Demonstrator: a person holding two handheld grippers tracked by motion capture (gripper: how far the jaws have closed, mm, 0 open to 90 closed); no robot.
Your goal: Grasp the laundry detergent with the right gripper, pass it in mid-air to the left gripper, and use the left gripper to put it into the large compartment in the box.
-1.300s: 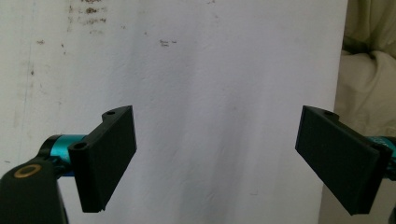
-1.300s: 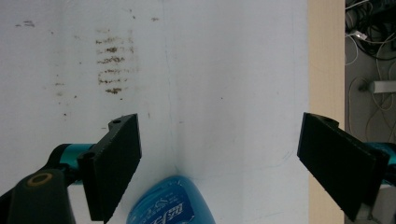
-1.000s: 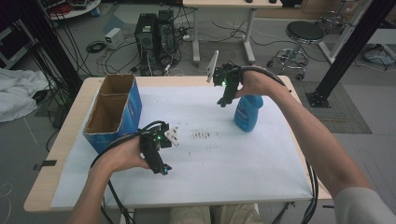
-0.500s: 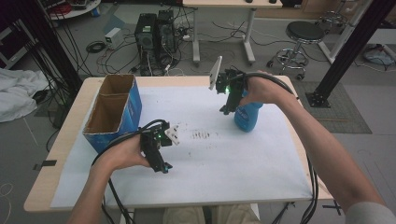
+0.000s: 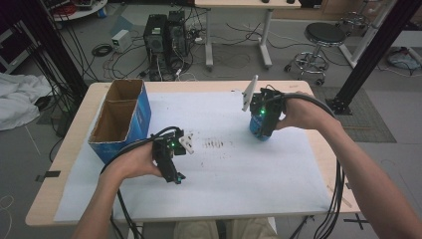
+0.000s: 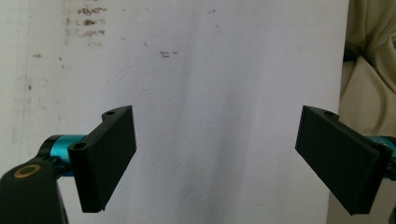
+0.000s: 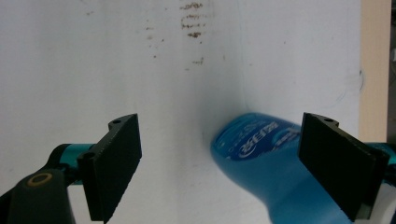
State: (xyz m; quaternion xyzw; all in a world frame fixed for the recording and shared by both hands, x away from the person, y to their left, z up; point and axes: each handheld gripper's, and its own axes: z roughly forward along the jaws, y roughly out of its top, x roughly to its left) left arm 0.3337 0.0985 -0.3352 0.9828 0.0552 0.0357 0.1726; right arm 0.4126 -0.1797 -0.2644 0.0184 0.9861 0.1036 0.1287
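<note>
While my left gripper hangs low over the white sheet near me, jaws wide with nothing in them, my right gripper sits farther out, jaws wide around the blue bottle, cardboard box far left.

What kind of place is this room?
Probably a lab or workshop: computer towers and loose cables sit on the floor, a black metal frame stands nearby, and the table is paper-covered.
</note>
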